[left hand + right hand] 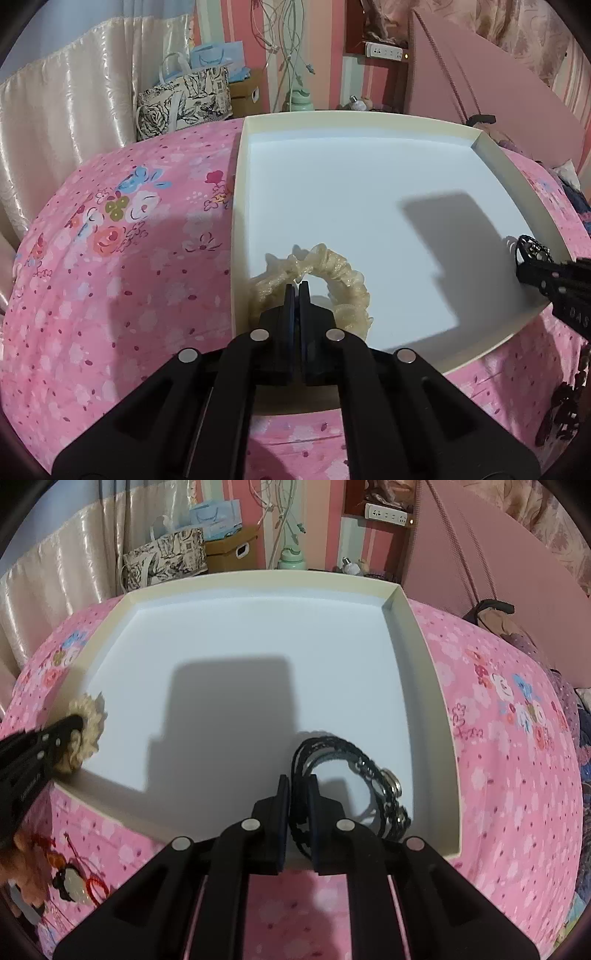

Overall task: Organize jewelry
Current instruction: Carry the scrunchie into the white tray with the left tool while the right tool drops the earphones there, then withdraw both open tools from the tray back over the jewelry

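The left gripper [296,291] had its jaws pinching a cream scrunchie [332,275] just inside the tray [238,206], at the lower left of the white floor by the left wall. The right gripper [298,786] had its jaws clamped on a black wrap bracelet [354,771] low at the right of the tray, near the right wall.

The step in hand looked like setting both pieces down in the tray. To do it well, each piece should probably be let onto the floor before the jaws part, then the grippers drawn straight back so that no strand or frill snags on a pad. Keeping the two well apart would leave the middle free for more pieces.

The right view showed the bracelet's metal studs and a red-corded charm [72,886] on the pink bed sheet [517,775] at lower left. The left view showed only the bracelet's tip at the right edge, but gave the scrunchie's full ring.
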`<action>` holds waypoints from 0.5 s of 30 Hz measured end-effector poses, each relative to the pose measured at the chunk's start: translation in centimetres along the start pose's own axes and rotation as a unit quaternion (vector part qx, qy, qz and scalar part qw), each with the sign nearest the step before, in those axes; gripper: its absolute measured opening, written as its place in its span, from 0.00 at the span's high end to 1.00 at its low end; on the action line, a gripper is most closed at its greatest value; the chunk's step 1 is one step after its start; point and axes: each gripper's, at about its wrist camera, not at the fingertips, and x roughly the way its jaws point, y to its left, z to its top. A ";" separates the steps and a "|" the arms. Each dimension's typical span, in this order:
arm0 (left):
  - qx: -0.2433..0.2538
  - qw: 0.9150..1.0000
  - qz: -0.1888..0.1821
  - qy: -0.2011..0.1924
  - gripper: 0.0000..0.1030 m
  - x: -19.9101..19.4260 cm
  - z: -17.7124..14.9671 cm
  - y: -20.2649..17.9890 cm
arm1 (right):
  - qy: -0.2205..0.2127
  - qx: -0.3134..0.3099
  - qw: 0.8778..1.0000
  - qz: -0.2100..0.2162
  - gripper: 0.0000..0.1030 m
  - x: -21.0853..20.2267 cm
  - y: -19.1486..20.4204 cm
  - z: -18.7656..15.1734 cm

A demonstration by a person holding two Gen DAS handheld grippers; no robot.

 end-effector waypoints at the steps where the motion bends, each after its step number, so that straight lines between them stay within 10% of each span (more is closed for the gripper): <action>1: 0.000 1.000 0.002 0.001 1.00 0.0 0.0 0.1 | 0.002 0.003 1.000 0.002 0.91 -0.1 0.1 -0.3; 12: 0.009 1.000 -0.011 0.002 0.89 -0.1 0.3 0.7 | -0.002 0.013 1.000 0.003 0.88 -1.9 0.8 -1.3; 15: 0.008 0.999 -0.034 0.005 0.59 -0.5 0.5 0.5 | -0.029 0.042 0.999 0.015 0.37 -3.0 0.0 -1.2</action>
